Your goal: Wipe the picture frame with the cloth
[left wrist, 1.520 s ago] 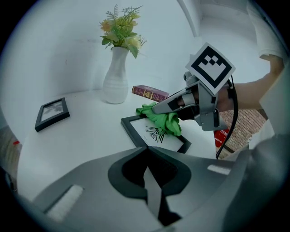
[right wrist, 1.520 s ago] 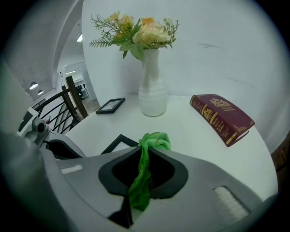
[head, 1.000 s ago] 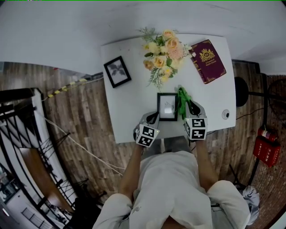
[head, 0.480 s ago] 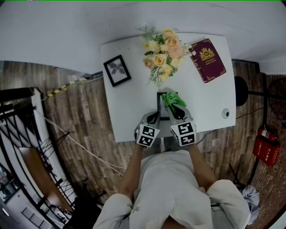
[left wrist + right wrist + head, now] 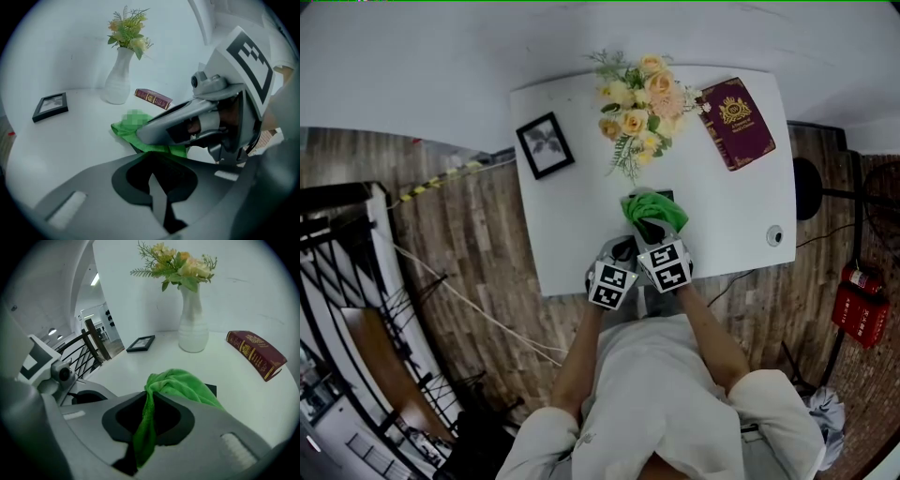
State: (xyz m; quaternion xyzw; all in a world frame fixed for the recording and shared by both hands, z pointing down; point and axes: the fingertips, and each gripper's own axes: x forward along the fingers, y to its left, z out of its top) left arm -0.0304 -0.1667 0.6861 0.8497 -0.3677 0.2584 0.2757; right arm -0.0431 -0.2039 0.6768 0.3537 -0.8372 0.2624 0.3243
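Observation:
A small black picture frame (image 5: 665, 195) lies flat near the front of the white table (image 5: 572, 234). A green cloth (image 5: 653, 208) covers almost all of it. My right gripper (image 5: 649, 228) is shut on the cloth (image 5: 176, 383), which spreads over the frame (image 5: 211, 390) so that only one dark corner shows. My left gripper (image 5: 624, 247) is shut at the frame's near left corner. In the left gripper view its jaws (image 5: 157, 187) meet, with a dark edge of the frame (image 5: 135, 146) just beyond. I cannot tell whether they pinch the frame.
A second black frame (image 5: 546, 146) lies at the table's back left. A white vase of flowers (image 5: 639, 103) stands at the back middle, with a dark red book (image 5: 736, 124) to its right. A small round object (image 5: 773, 237) sits near the right front edge.
My right gripper has swept left with the cloth, from beside the frame's right edge to on top of it. The frame's glass is now covered. The left gripper has stayed put.

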